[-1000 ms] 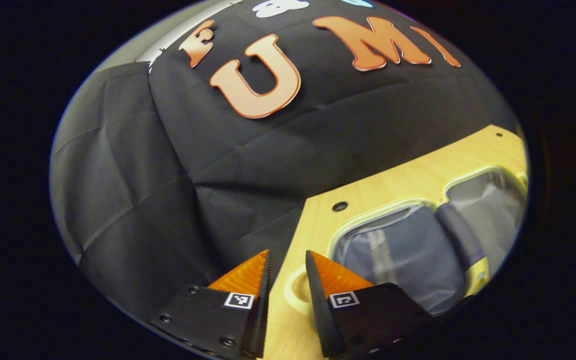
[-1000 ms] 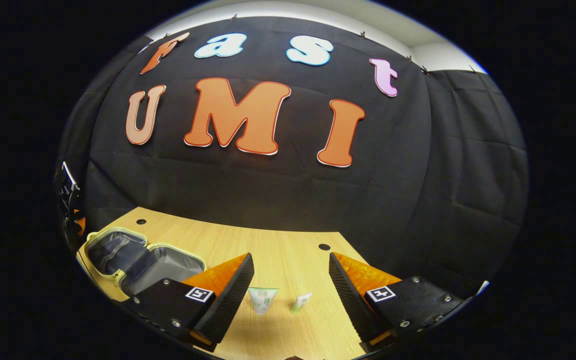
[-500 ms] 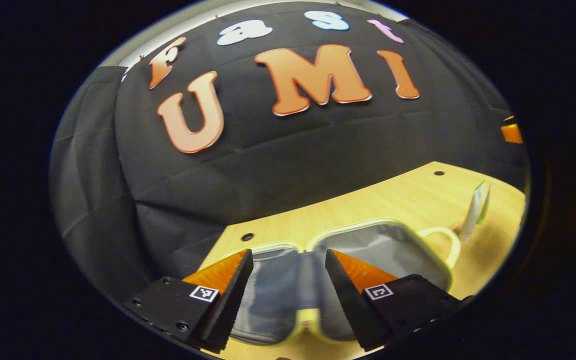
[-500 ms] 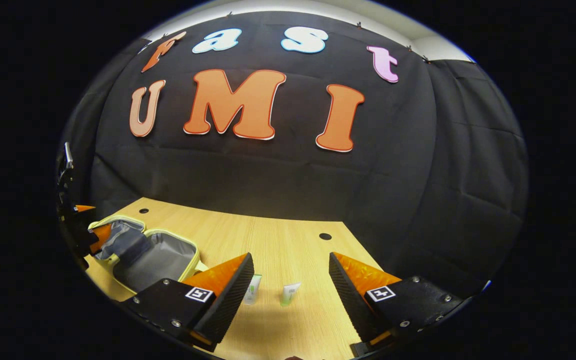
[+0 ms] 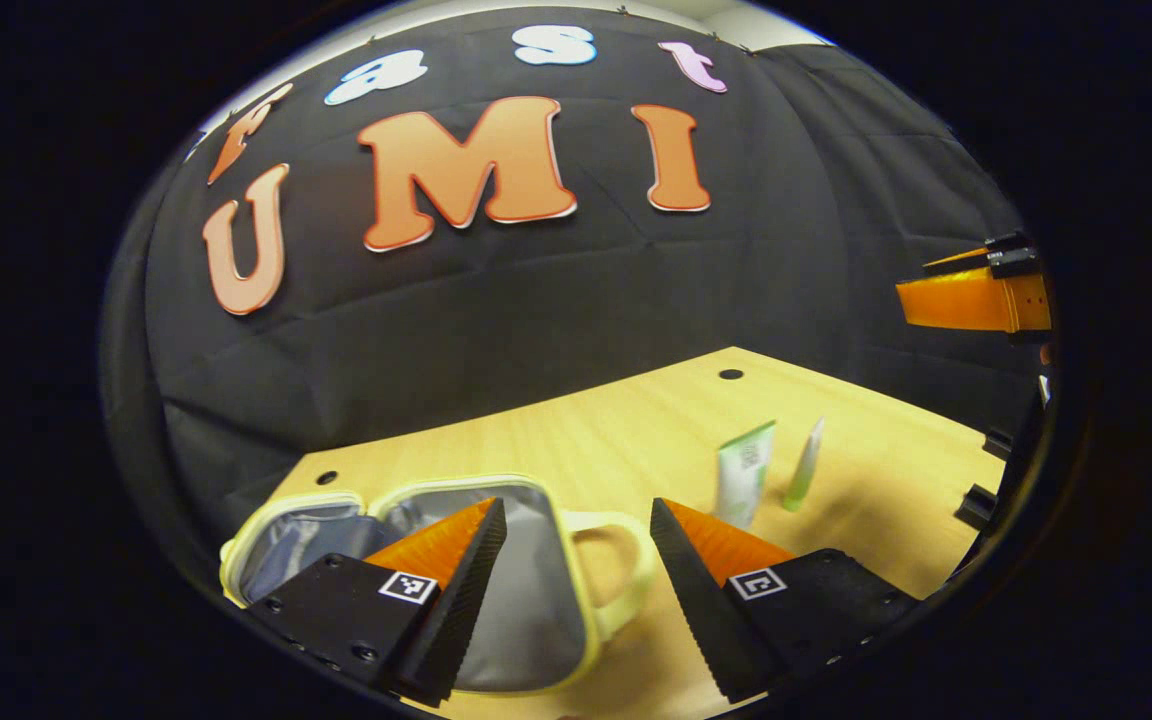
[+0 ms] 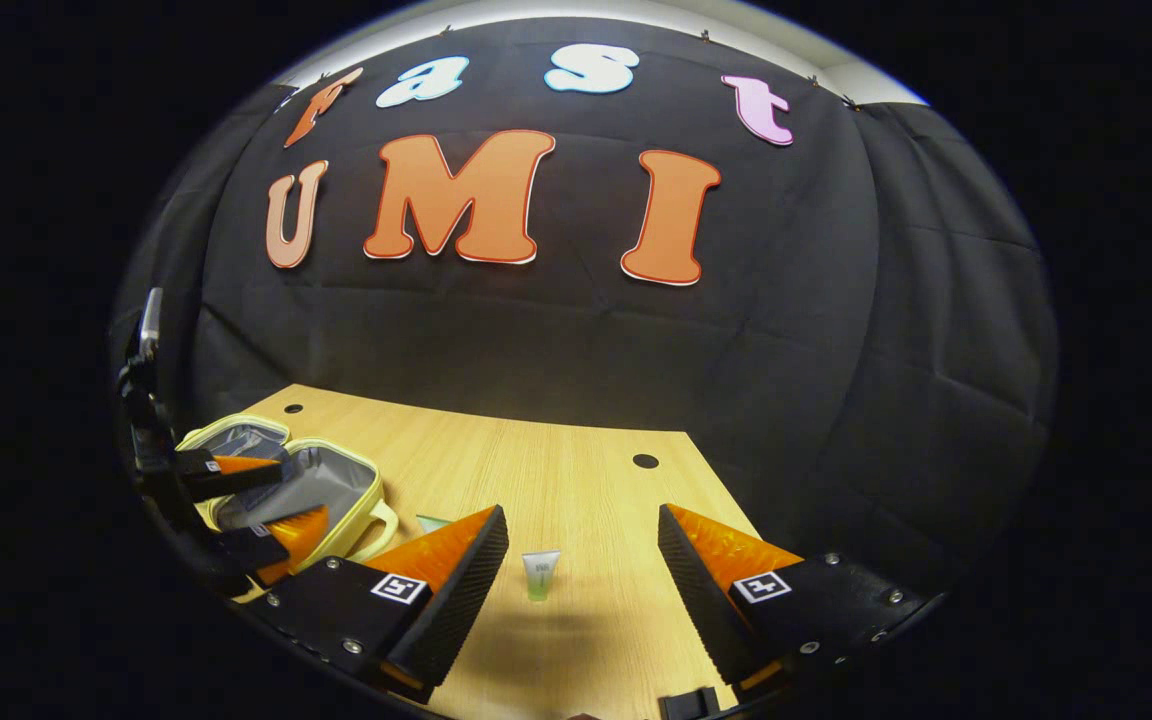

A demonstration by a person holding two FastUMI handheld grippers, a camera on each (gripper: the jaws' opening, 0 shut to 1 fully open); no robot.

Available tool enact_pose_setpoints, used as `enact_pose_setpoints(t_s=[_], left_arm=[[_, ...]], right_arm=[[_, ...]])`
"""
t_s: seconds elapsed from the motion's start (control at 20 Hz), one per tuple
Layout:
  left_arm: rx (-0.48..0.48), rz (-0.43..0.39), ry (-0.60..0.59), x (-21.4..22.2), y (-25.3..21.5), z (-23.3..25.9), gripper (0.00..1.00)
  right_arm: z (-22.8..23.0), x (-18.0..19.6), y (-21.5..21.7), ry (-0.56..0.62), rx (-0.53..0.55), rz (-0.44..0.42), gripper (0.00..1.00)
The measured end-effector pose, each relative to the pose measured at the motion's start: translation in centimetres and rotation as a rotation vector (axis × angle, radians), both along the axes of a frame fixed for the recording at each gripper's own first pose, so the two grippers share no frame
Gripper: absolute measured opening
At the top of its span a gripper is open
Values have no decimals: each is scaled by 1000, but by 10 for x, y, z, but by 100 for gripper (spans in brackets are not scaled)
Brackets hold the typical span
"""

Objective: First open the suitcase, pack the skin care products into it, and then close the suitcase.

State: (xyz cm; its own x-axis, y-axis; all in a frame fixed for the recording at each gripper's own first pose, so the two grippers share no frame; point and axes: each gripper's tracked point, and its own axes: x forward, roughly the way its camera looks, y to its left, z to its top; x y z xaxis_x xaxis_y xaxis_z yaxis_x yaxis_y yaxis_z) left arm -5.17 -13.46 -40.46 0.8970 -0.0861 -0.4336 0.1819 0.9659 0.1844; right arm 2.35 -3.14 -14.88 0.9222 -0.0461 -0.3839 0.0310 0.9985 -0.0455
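On the wooden table (image 6: 576, 480), the pale yellow suitcase (image 5: 536, 600) lies open, grey lining showing. Two skin care tubes (image 5: 744, 485) stand just beside it. Both the left gripper (image 5: 571, 590) and right gripper (image 6: 581, 590) are spread wide, empty. The right should likely center over the small tube (image 6: 540, 575) before closing. Since a second ago, the left view has swung from the suitcase toward the tubes.

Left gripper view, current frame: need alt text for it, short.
An open yellow-rimmed suitcase with grey lining lies on a wooden table, seen past the open left gripper. Two tubes stand upright to its right, and the right gripper hangs at the right edge.
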Motion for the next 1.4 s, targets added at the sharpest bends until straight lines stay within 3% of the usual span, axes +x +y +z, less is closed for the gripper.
enact_pose_setpoints(t_s=[0.3,0.6,0.8,0.85,0.9,1.0,1.4], left_arm=[[-37,-29,29,14,-73,-48,90],[-51,-17,105,37,-106,-107,90],[-48,7,139,44,-109,-127,75],[-50,11,135,45,-109,-131,65],[-49,3,145,43,-108,-128,55],[-41,11,161,39,-105,-125,51],[-45,90,105,31,-70,-41,51]], right_arm=[[-13,0,-28,10,-2,46,96],[-26,8,-46,6,-38,83,96],[-38,11,-49,22,-44,114,96],[-41,11,-49,27,-46,120,96],[-44,11,-50,36,-45,125,96],[-49,11,-50,51,-38,138,96],[-94,10,-29,147,-12,234,96]])
